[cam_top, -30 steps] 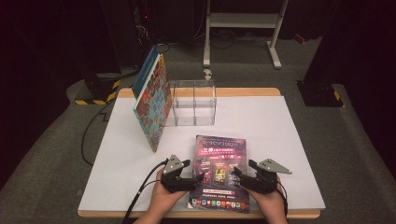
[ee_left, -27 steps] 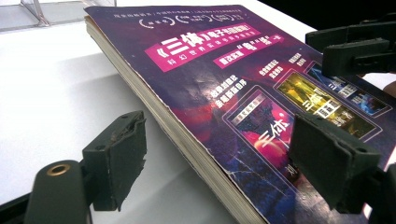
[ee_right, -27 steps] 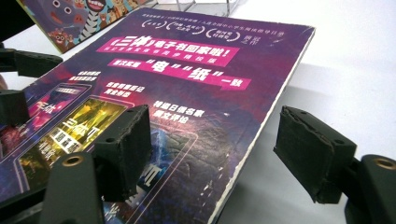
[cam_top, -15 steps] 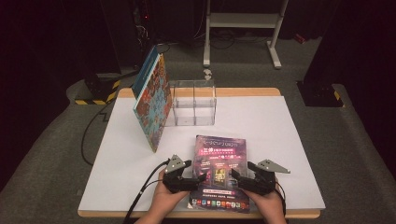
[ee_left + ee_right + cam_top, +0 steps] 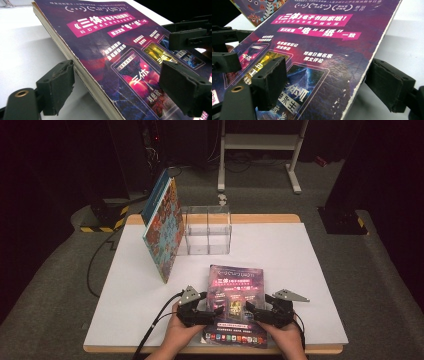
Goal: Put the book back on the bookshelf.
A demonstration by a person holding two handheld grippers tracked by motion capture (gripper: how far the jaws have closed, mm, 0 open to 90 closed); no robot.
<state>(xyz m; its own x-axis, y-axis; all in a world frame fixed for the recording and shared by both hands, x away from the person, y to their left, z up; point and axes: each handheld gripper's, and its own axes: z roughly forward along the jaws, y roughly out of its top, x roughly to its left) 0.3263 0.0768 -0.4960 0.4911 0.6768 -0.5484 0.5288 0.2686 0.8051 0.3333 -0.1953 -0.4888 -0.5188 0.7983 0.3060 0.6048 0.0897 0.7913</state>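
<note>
A purple paperback book [image 5: 235, 287] lies flat on the white table [image 5: 300, 270] near its front edge. My left gripper [image 5: 216, 311] is at the book's left edge and my right gripper [image 5: 250, 310] at its right edge, tips pointing toward each other. In the left gripper view, the left gripper [image 5: 120, 85] straddles the book's [image 5: 105, 45] page edge, its pads clear of the cover. In the right gripper view, the right gripper [image 5: 329, 83] straddles the opposite edge of the book [image 5: 324, 50] the same way. Both pairs of jaws have just been opening, with the book between them.
A colourful picture book [image 5: 165, 230] leans tilted against a clear acrylic box [image 5: 207, 230] at the back left. A black cable [image 5: 160, 320] trails off the front left of the table. A white metal stand [image 5: 260, 142] is behind the table.
Both grippers' jaws stand wider around the book's edges than before. The hands and the book have stayed in place.
</note>
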